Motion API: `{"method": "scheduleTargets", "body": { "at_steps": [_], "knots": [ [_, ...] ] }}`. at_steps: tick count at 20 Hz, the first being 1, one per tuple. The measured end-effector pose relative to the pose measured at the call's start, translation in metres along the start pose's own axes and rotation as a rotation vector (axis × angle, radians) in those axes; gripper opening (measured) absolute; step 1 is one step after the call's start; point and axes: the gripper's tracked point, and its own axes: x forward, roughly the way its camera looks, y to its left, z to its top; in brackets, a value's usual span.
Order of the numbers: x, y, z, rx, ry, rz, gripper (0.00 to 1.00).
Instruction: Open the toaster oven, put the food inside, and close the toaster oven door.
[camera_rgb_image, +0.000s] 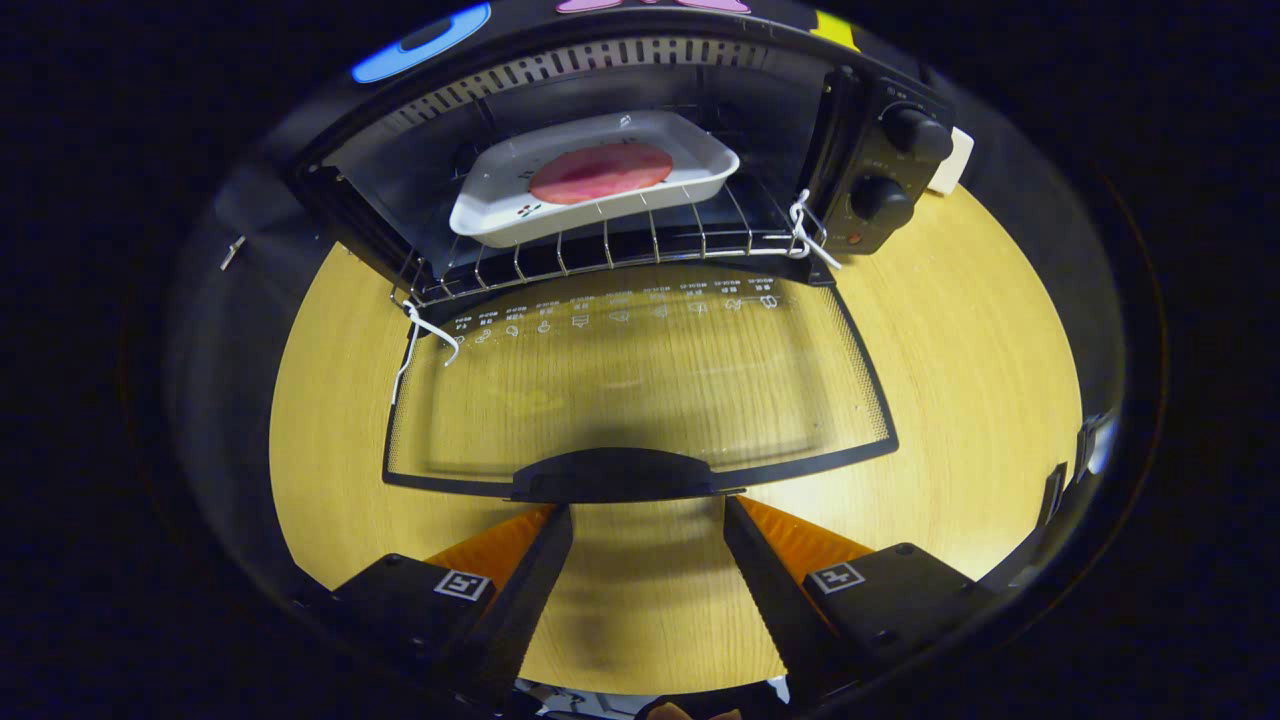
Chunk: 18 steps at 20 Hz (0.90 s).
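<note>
The black toaster oven (880, 170) stands at the back of the wooden table with its glass door (640, 385) folded down flat toward me. On the pulled-out wire rack (620, 250) sits a white tray (500, 215) holding a round pink slice of food (600, 172). My gripper (648, 510) is open, with nothing between its fingers. The fingertips (555, 525) reach just under the door's black handle (625, 475), one tip near each end of it; whether they touch it I cannot tell.
Two control knobs (915, 130) are on the oven's right panel. A white block (955, 160) lies behind the oven on the right. The round yellow wooden table (980, 380) has bare surface on both sides of the door.
</note>
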Motion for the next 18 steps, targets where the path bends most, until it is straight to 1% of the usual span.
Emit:
{"method": "scheduleTargets", "body": {
  "at_steps": [3,10,14,18],
  "knots": [
    [-0.013,0.000,0.005,-0.036,-0.066,-0.002,0.99],
    [-0.051,0.004,0.026,-0.009,-0.213,0.034,0.99],
    [-0.074,0.006,0.047,0.027,-0.272,0.059,0.99],
    [-0.099,0.011,0.079,-0.021,-0.390,0.075,0.99]
  ]
}}
